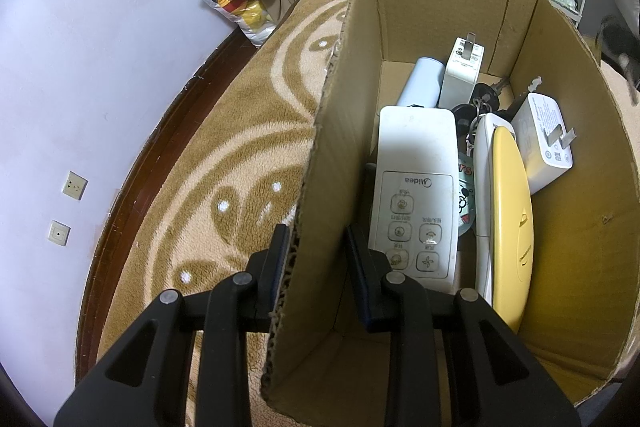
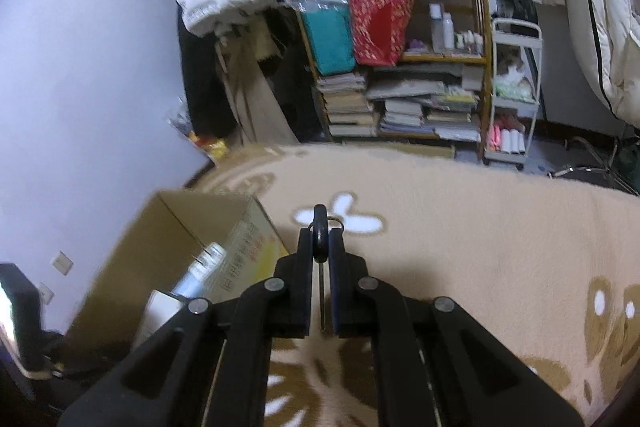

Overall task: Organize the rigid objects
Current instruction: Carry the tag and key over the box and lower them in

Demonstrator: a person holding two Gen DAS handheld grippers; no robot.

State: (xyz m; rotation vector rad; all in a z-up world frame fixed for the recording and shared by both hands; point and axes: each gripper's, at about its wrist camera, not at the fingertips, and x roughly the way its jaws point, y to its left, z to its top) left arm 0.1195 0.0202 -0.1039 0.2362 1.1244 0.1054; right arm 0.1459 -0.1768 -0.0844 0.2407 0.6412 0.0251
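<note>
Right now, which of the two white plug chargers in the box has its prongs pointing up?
The far charger, standing beside the pale blue cylinder; its prongs point up. The nearer charger, by the yellow case, has its prongs turned sideways.

Rug (image 2: 480,247): tan fleece under your view, cream swirls and white dots.
Wall (image 1: 80,47): pale lilac; two sockets (image 1: 74,185) low on it.
Shelf (image 2: 400,59): wooden, ahead of you; book stacks, teal bag (image 2: 328,35), red bag (image 2: 380,27).
Cart (image 2: 512,95): white, right of shelf.
</note>
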